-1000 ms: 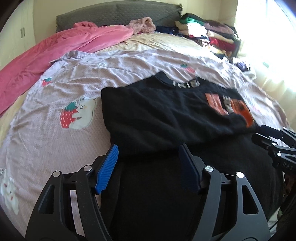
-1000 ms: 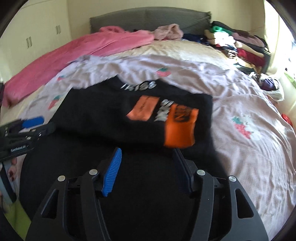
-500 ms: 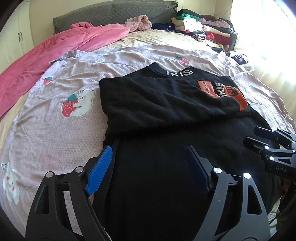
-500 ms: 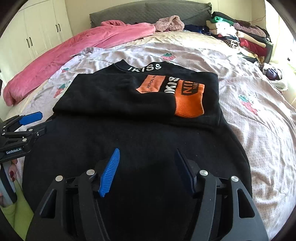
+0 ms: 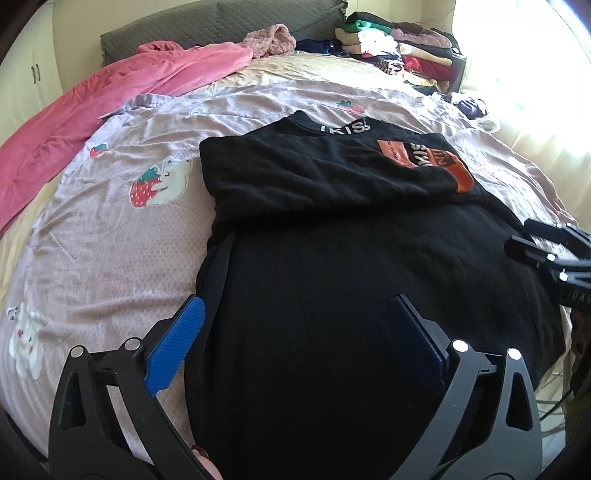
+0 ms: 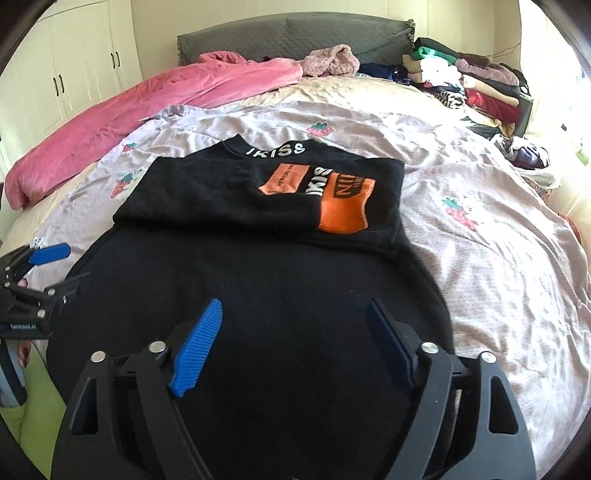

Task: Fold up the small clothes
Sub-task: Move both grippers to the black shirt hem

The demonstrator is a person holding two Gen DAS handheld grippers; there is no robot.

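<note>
A black sweatshirt (image 5: 332,266) with an "IKISS" collar and an orange print lies flat on the bed, its sleeves folded across the chest. It also shows in the right wrist view (image 6: 258,288). My left gripper (image 5: 295,325) is open and empty, hovering over the sweatshirt's lower left edge. My right gripper (image 6: 295,325) is open and empty above the lower middle of the sweatshirt. The right gripper shows at the right edge of the left wrist view (image 5: 550,251); the left gripper shows at the left edge of the right wrist view (image 6: 40,273).
A pale pink strawberry-print sheet (image 5: 110,229) covers the bed. A pink blanket (image 6: 129,110) lies along the far left. A stack of folded clothes (image 6: 469,81) stands at the far right by the grey headboard (image 6: 295,33). White cupboards (image 6: 74,66) stand at the left.
Both grippers have pulled back toward the near edge of the bed and away from the folded sleeves; their jaws stay open. The sweatshirt lies still.
</note>
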